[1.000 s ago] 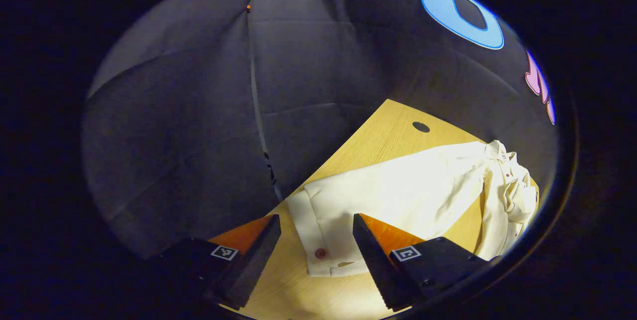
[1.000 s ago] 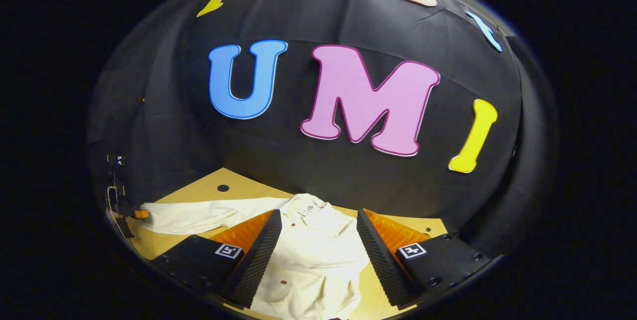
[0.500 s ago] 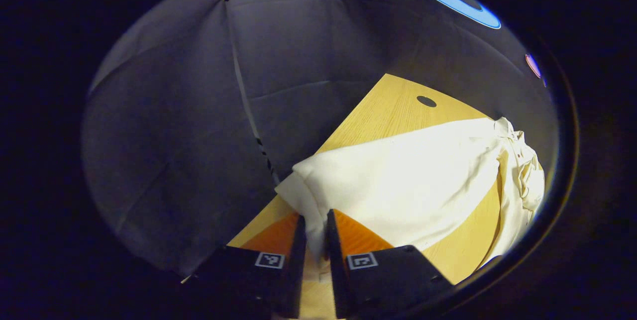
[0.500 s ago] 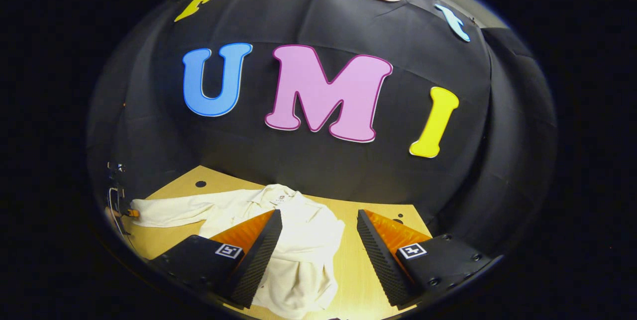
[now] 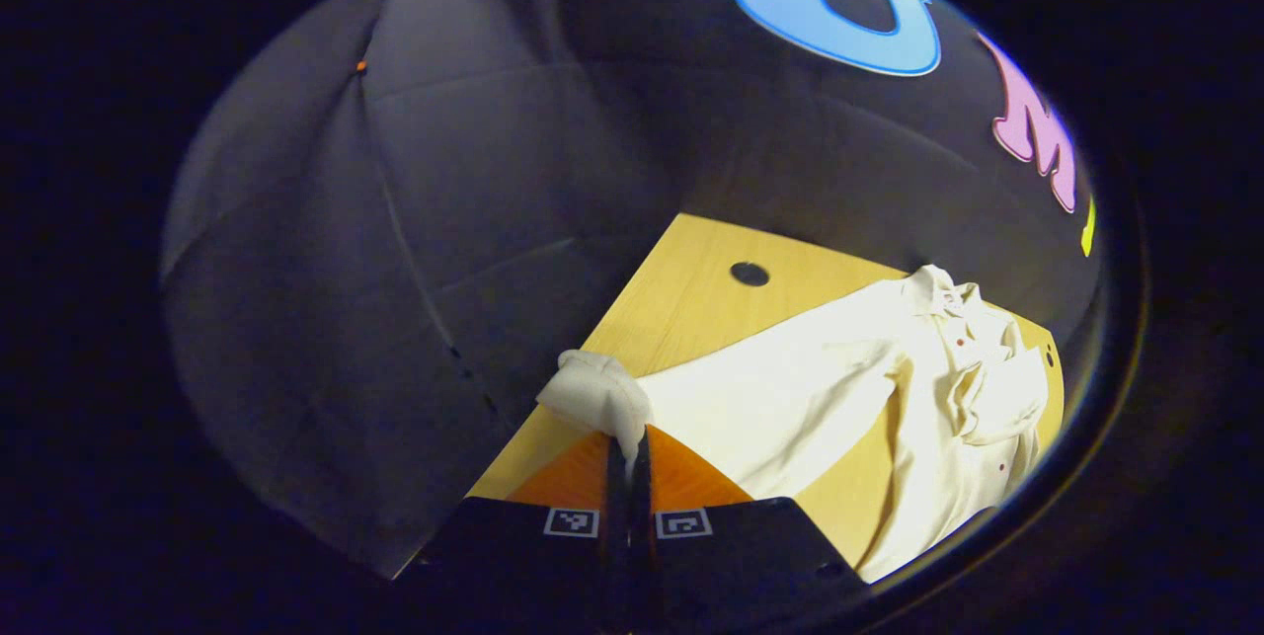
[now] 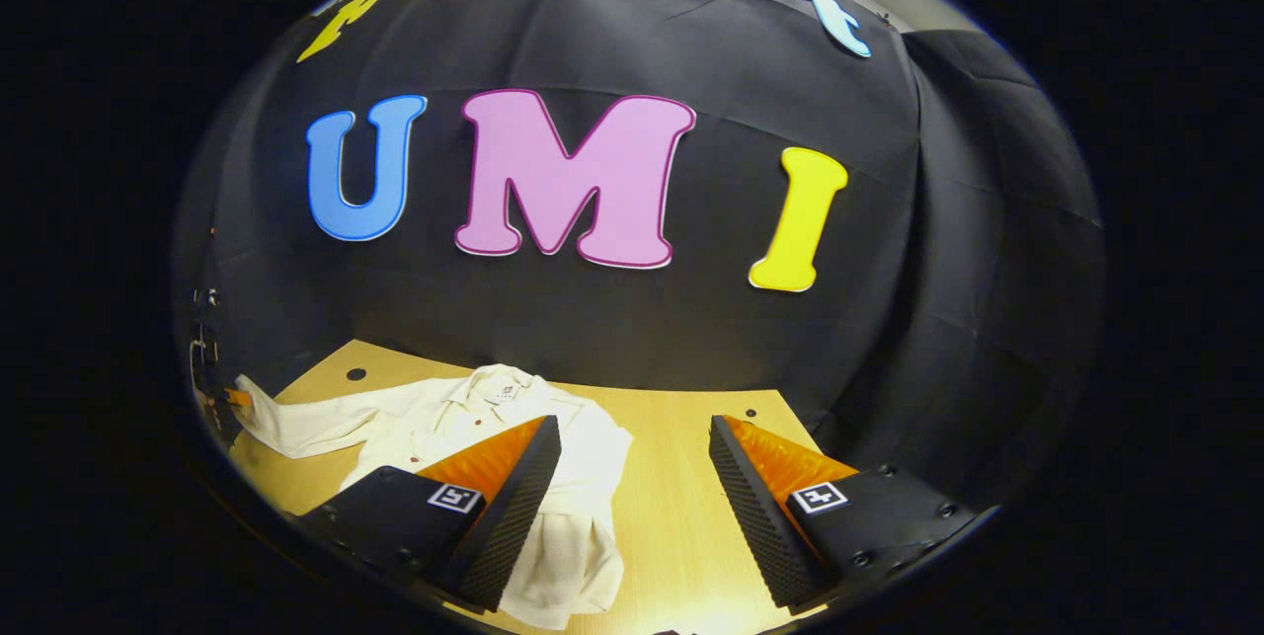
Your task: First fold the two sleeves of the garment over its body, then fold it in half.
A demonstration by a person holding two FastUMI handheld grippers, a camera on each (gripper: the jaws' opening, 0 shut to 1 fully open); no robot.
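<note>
A cream button-up shirt lies rumpled on the wooden table. One long sleeve stretches from its body toward my left gripper, which is shut on the sleeve's cuff; the cuff bunches up above the fingertips, lifted off the table. In the right gripper view the same shirt lies at the left, and its sleeve runs to the left gripper at the far left edge. My right gripper stands open above bare table to the right of the shirt, holding nothing.
The table ends at the black cloth wall behind and to both sides. A round dark hole sits in the tabletop beyond the sleeve. Bare wood lies to the right of the shirt.
My left gripper shut on the sleeve cuff and lifted it off the table. The right gripper stayed open and swung to the right, away from the shirt's body.
</note>
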